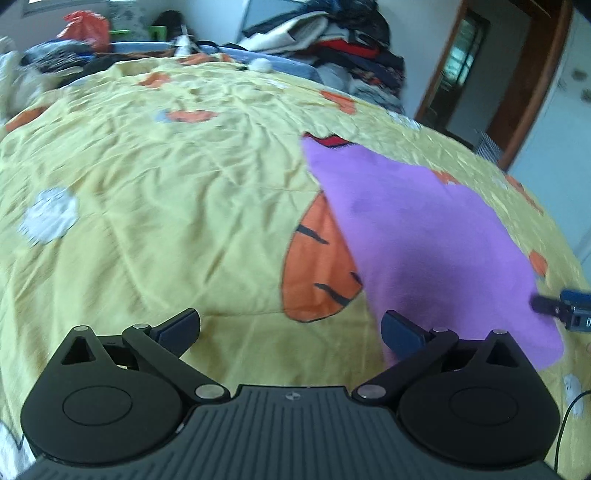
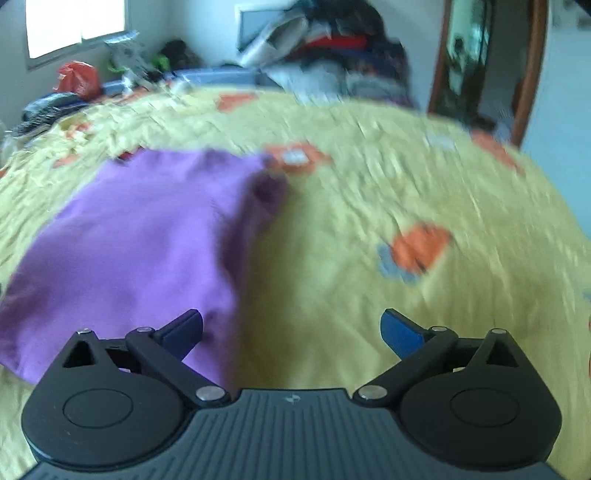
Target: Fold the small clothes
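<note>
A small purple garment (image 1: 424, 236) lies flat on a yellow bedspread (image 1: 166, 192). In the left wrist view it stretches from the middle to the lower right, with a red trim at its far end. My left gripper (image 1: 291, 328) hovers open over the garment's near left edge, nothing between its fingers. The tip of my right gripper (image 1: 561, 308) shows at the right edge, over the garment's near corner. In the blurred right wrist view the purple garment (image 2: 140, 243) fills the left side. My right gripper (image 2: 291, 328) is open and empty above its right edge.
The yellow bedspread (image 2: 406, 192) has orange carrot and white prints. A heap of clothes (image 1: 340, 44) is piled at the far side of the bed. A red bag (image 1: 86, 27) and clutter sit far left. A wooden door frame (image 1: 524, 81) stands at the right.
</note>
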Available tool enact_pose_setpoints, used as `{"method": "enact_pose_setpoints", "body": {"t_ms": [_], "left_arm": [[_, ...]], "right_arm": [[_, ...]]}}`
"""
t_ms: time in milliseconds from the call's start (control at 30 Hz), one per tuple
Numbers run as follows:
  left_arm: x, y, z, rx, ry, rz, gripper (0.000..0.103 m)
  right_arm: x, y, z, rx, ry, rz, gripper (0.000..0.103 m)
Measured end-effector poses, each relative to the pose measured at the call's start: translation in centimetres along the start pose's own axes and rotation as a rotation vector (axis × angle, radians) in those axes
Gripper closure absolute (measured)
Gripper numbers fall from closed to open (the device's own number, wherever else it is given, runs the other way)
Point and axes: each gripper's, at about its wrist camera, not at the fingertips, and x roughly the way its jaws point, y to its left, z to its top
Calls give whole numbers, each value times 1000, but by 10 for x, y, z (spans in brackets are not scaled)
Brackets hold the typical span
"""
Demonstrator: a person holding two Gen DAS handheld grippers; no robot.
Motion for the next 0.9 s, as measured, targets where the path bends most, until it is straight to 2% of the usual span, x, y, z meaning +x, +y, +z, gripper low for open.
{"method": "enact_pose_setpoints", "body": {"t_ms": [67, 133, 200, 367, 533, 600, 700, 833, 900], "left_arm": [[-1, -1, -3, -6, 3, 17, 0], [-3, -5, -8, 1, 12, -6, 0], [-7, -12, -15, 21, 10, -8, 0], [-11, -23, -26, 27, 16, -16, 0], [-10, -27, -26, 32, 39, -4, 0], [-8, -29, -26, 28, 47, 13, 0], [-7, -37, -30, 43, 44, 42, 0], [-12, -53, -43, 50, 34, 72, 0], [-14, -63, -51, 62, 27, 97, 0]], "right_arm": [[1, -10, -3, 37, 13, 29, 0], [-3, -18, -9, 71, 4, 26, 0], [-8, -21, -15, 66, -8, 57, 0], [-16, -25, -26, 63, -9, 73, 0], [-17, -35, -24, 33, -64, 24, 0], [-10, -41, -19, 23, -66, 8, 0], [-4, -47, -20, 35, -50, 65, 0], [-3, -40, -34, 10, -43, 99, 0], [-7, -32, -42, -27, -56, 85, 0]]}}
